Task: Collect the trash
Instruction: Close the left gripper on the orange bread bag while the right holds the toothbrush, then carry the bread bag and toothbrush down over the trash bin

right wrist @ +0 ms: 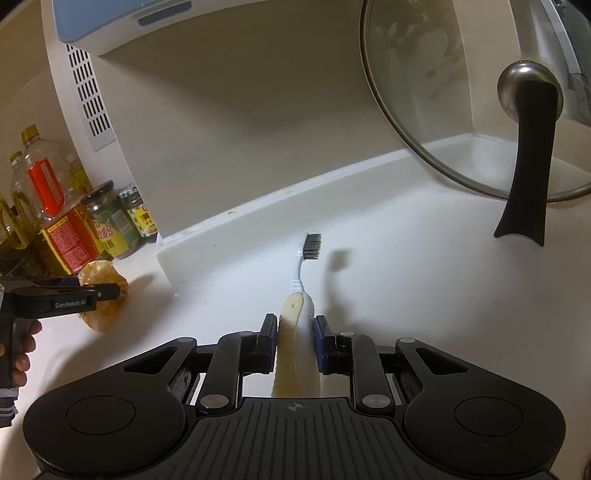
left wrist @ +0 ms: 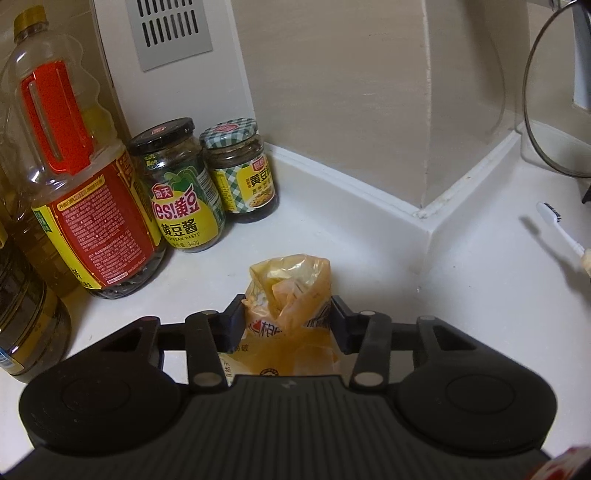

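Note:
My left gripper [left wrist: 287, 317] is shut on a crumpled orange-yellow plastic bag [left wrist: 291, 291], held just over the white counter [left wrist: 424, 295]. The same bag [right wrist: 105, 275] and left gripper [right wrist: 99, 291] show at the far left of the right wrist view. My right gripper [right wrist: 294, 332] is shut on the cream handle of a white toothbrush [right wrist: 299, 295]. Its dark bristle head points away over the counter [right wrist: 406, 295]. The toothbrush [left wrist: 557, 225] also shows at the right edge of the left wrist view.
A large oil bottle [left wrist: 74, 177] and two sauce jars [left wrist: 188, 188] [left wrist: 242, 166] stand at the left against a white appliance [left wrist: 170, 33]. A glass pot lid [right wrist: 480, 103] with a black handle leans on the wall at the right.

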The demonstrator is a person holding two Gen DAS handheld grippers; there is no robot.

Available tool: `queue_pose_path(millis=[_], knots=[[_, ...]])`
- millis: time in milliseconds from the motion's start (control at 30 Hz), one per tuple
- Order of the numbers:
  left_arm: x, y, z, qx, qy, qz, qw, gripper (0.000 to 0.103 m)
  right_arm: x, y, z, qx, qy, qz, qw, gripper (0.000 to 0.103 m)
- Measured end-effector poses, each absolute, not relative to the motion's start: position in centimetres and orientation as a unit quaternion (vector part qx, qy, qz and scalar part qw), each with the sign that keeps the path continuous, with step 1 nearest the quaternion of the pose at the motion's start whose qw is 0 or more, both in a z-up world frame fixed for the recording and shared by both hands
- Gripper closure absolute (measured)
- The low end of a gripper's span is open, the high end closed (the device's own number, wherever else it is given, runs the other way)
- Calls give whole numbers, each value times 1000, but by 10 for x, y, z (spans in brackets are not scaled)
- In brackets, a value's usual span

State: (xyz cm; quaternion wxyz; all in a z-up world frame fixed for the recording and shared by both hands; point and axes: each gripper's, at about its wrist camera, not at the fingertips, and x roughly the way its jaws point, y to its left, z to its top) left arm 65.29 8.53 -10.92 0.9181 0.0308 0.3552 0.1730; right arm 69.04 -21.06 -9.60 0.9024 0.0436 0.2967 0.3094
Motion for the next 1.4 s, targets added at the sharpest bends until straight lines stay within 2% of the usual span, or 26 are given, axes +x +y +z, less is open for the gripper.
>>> queue_pose_path(millis=[333,733,1400], knots=[[638,77,-95,34,344,165,924,68,683,-212,-89,43,288,310,905,82],[576,61,-62,-4,319,134,938,71,646,-222,-74,53,284,314,904,82],[388,22,-10,-55,297,98,948,71,470,-224,-40,84,279,365,884,82]])
